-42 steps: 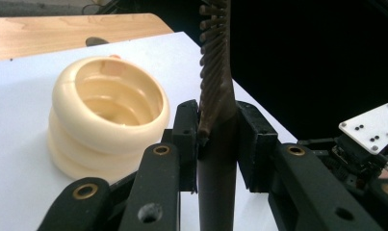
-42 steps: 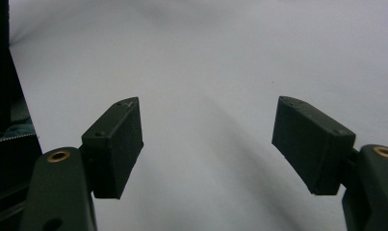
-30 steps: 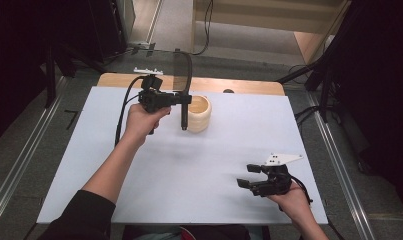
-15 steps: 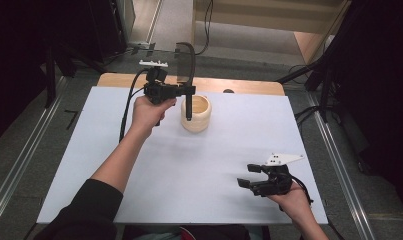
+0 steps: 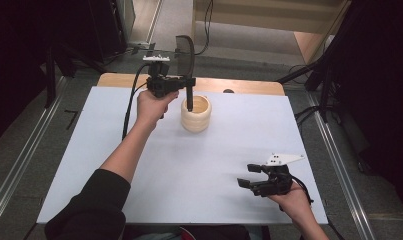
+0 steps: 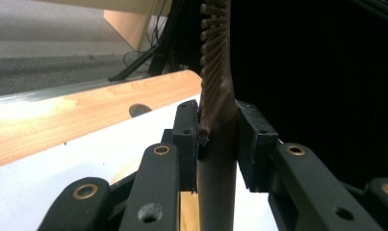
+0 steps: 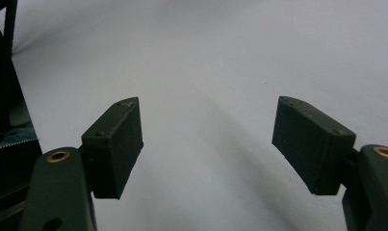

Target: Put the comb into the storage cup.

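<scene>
**Holding a brush upright over a wooden cup: stock of the moment**

Item 1. Left gripper (image 5: pixel 187 85), raised at the far side of the table (image 5: pixel 89 165), jaws clenched on a dark brush (image 6: pixel 215 144) just below its head.

Item 2. Brush: long axis vertical. In the high view the bristled head (image 5: pixel 185 47) stands above the jaws and the handle end (image 5: pixel 189 102) hangs down inside the mouth of the cup (image 5: pixel 196 119). Whether the tip touches the cup's floor or wall cannot be told.

Item 3. Cup: pale wood, ribbed sides, upright, directly beneath the left gripper, near the far table edge. The left hand is by far the nearer to it.

Item 4. Right gripper (image 5: pixel 256 180): resting low at the near right of the table, well apart from the cup, jaws spread, nothing between them.

Item 5. Room: bare white surface on all sides of the cup. Judgement: a straight descent and release would seat the brush; the cup rim is the only edge to clear.
</scene>
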Demonstrator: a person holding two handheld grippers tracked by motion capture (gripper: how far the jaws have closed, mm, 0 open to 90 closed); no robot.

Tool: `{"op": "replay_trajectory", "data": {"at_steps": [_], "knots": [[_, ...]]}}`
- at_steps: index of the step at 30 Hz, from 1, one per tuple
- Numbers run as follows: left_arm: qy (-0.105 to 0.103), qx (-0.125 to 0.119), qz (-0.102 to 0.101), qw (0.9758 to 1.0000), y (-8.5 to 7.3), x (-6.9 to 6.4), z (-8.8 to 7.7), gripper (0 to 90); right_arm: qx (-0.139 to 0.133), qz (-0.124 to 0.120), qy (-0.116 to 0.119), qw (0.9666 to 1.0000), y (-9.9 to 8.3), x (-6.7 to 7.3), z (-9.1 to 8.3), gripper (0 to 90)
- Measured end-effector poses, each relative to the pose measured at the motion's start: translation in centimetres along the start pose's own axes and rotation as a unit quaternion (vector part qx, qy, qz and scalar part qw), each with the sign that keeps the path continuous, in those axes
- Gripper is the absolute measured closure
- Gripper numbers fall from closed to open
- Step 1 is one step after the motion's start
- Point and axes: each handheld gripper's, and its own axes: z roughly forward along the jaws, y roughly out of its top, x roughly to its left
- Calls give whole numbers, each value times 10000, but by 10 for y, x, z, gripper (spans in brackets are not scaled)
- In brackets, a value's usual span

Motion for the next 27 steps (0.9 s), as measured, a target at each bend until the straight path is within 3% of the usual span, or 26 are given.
{"op": "replay_trajectory", "data": {"at_steps": [2, 9, 16, 27], "knots": [[-19, -47, -54, 10000, 2, 3, 3, 730, -3, -5, 3, 10000, 0, 0, 0, 242], [96, -121, 52, 9999, 7, 6, 15, 731, -27, 3, 29, 10000, 0, 0, 0, 241], [184, -124, 35, 9997, 1, 14, 26, 730, -35, -14, 47, 10000, 1, 0, 0, 241], [231, -137, 80, 9996, -4, 17, 34, 730, -46, -16, 54, 10000, 1, 0, 0, 241]]}}
